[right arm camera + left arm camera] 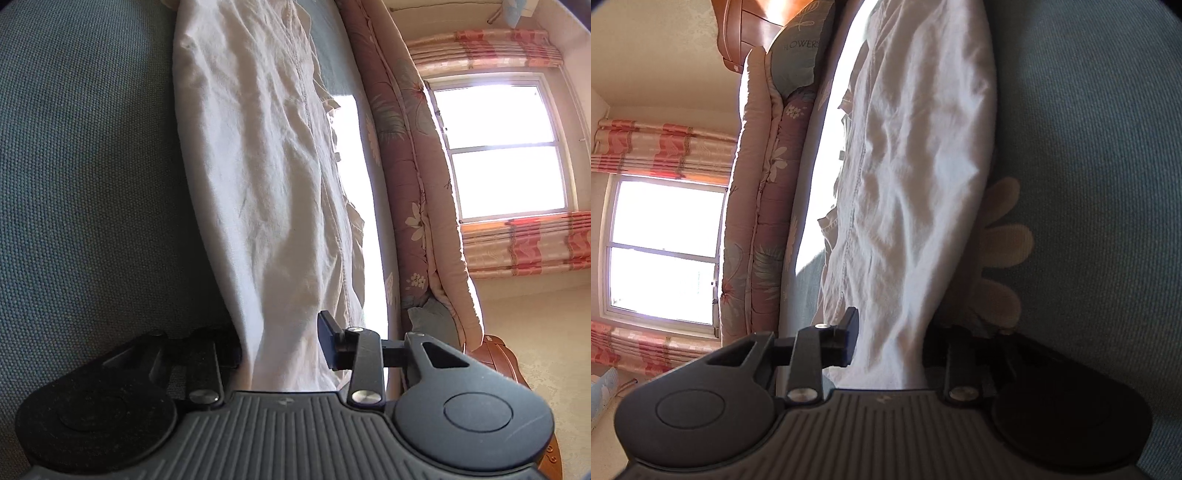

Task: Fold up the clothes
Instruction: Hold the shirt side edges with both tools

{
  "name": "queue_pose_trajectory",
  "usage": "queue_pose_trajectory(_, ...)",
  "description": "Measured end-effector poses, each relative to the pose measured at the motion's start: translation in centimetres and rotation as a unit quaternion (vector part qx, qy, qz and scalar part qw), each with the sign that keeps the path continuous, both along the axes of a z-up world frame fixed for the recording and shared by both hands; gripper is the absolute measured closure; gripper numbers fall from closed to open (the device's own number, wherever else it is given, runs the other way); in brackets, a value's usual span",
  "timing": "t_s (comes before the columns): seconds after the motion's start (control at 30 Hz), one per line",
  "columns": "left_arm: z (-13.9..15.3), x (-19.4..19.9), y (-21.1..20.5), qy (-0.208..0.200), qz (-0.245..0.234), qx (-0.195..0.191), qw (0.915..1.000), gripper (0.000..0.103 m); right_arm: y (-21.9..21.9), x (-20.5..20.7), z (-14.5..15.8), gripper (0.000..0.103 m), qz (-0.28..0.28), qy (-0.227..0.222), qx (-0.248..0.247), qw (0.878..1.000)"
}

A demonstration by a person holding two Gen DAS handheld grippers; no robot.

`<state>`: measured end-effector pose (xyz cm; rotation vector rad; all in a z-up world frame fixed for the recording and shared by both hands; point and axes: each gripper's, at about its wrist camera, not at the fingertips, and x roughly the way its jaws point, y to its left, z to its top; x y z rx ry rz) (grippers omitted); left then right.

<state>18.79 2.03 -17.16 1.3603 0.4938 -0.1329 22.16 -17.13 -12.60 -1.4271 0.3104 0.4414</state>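
A white wrinkled garment (916,177) lies stretched out on the teal bed sheet (1089,166), and the right wrist view shows the same garment (258,166) on the sheet (81,166). My left gripper (891,345) is at one end of it. Its jaws stand apart with the cloth's edge lying loosely between them, and one finger (849,338) is lit while the other is in shadow. My right gripper (280,349) is at the garment's other end, also open, with the cloth passing between its fingers (330,339) without being pinched.
A folded pink floral quilt (757,206) lies along the far side of the bed (410,184), with a teal pillow (798,55) beside it. A wooden headboard (746,26), a bright window (502,147) and striped curtains (524,243) are beyond. A cream flower print (1004,236) marks the sheet.
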Motion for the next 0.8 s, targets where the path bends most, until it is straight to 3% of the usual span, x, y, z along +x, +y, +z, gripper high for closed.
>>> queue_pose_trajectory(0.03, 0.3, 0.1, 0.2, -0.005, 0.007, -0.006, 0.9999, 0.053, -0.2, 0.3, 0.3, 0.038, -0.013, 0.001, 0.011, 1.000)
queue_pose_trajectory(0.13, 0.3, 0.3, -0.2, -0.011, 0.002, -0.007, 0.9999, 0.053, -0.6, 1.0, 1.0, 0.032, -0.041, 0.004, 0.038, 0.998)
queue_pose_trajectory(0.27, 0.2, 1.3, -2.4, -0.012, -0.017, -0.004, 0.9998, 0.056, 1.0, 1.3, 0.7, 0.032, -0.034, -0.007, 0.043, 0.998)
queue_pose_trajectory(0.43, 1.1, 2.1, -0.6, -0.006, 0.002, -0.036, 0.9993, 0.047, 0.5, 1.5, 0.7, 0.030, -0.037, 0.001, 0.060, 0.998)
queue_pose_trajectory(0.6, 1.2, 1.7, 1.3, -0.002, 0.025, -0.033, 0.9991, 0.045, -2.6, 0.6, 0.2, 0.029, -0.050, 0.000, 0.037, 0.998)
queue_pose_trajectory(0.7, 0.7, 1.4, 0.7, -0.005, -0.004, 0.000, 1.0000, 0.046, -1.7, 1.0, -0.4, 0.029, -0.038, -0.007, 0.009, 0.999)
queue_pose_trajectory(0.8, 0.4, 1.2, 0.6, -0.001, -0.028, 0.019, 0.9994, 0.045, -1.1, 1.5, -0.6, 0.022, -0.022, -0.020, -0.010, 0.999)
